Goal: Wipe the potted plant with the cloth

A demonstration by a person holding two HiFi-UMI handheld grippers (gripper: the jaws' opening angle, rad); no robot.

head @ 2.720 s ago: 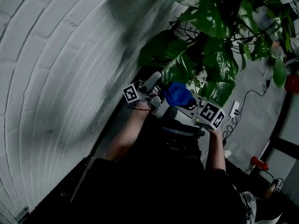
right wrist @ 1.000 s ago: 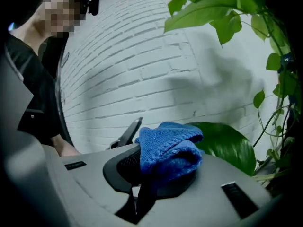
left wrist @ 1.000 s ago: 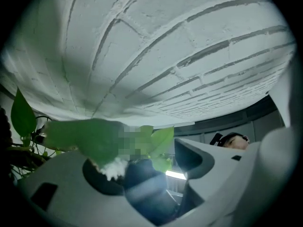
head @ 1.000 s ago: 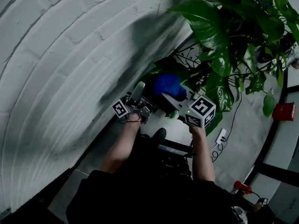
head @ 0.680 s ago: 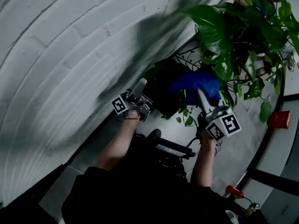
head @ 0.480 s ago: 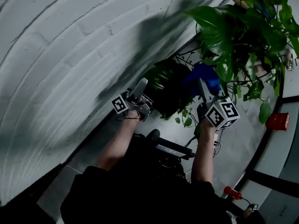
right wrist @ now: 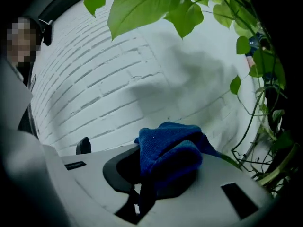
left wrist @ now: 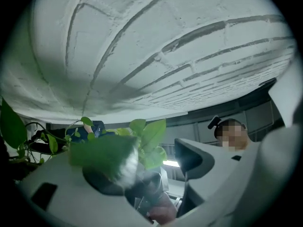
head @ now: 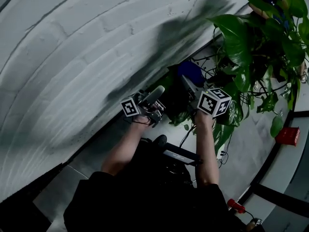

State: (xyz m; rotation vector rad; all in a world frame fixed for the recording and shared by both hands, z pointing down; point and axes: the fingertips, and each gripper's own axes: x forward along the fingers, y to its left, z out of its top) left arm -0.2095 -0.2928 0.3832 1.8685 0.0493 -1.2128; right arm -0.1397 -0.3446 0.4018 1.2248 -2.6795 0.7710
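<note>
The right hand-held gripper (head: 189,83) is clamped on the bunched blue cloth (right wrist: 168,148). It sits low beside the potted plant (head: 239,37), which stands at the floor's edge under the white brick wall (head: 72,57). The left hand-held gripper (left wrist: 151,167) has its jaws apart. A blurred leaf (left wrist: 102,155) lies across one jaw, but I cannot tell whether it touches. The pot is lost in shadow.

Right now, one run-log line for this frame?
left gripper: open, leaf at one jaw | right gripper: shut on blue cloth | potted plant: cloth contact unclear
</note>
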